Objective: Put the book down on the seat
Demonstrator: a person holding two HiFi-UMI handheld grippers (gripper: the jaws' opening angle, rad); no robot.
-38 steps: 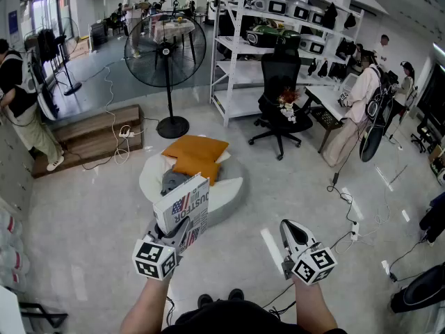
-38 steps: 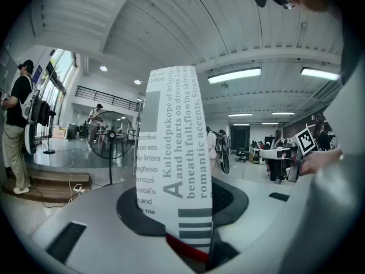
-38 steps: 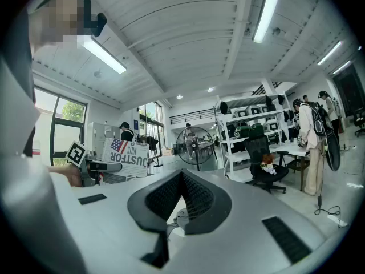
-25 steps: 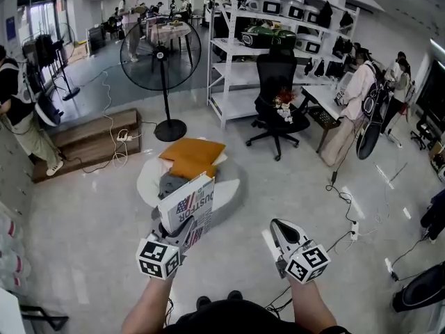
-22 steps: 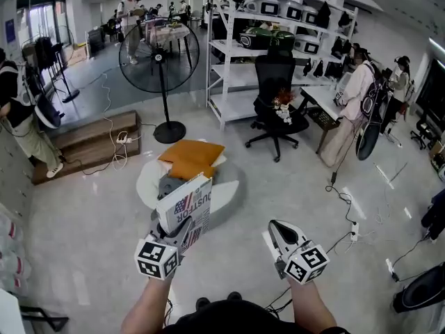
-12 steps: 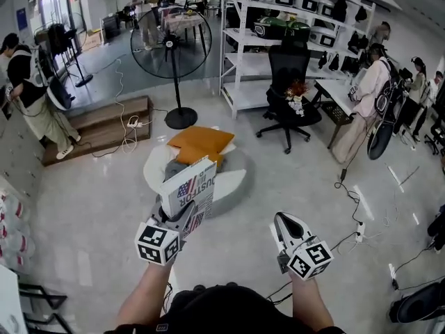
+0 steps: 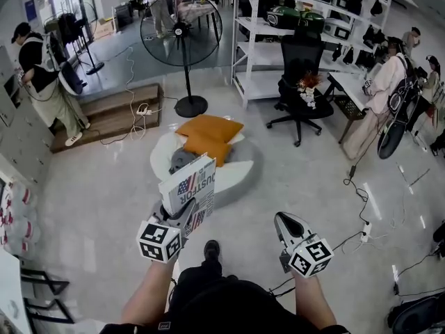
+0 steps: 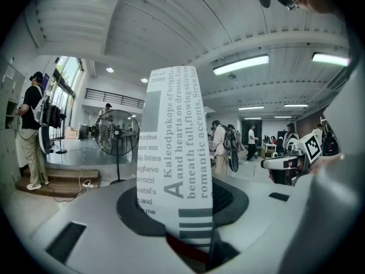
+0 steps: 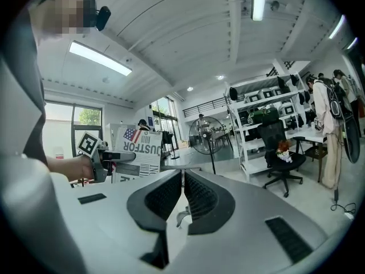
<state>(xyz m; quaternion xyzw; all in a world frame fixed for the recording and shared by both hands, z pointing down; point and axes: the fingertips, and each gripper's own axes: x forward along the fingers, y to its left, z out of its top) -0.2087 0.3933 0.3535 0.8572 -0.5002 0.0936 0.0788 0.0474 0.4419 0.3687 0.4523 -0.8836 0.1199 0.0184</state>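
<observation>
In the left gripper (image 7: pixel 182 216) — book (image 7: pixel 188 190) clamped upright; right gripper (image 7: pixel 289 225) closed, empty (seat (image 7: pixel 235 177) only overhead).

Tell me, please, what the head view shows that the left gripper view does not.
Only the head view shows the round white seat with orange cushions, and the flag-printed cover of the white paperback book. Only the left gripper view shows that book's grey-lettered face clamped in the left gripper, and the ceiling strip lights. Both show the book held upright, the black pedestal fan and the right gripper.
</observation>
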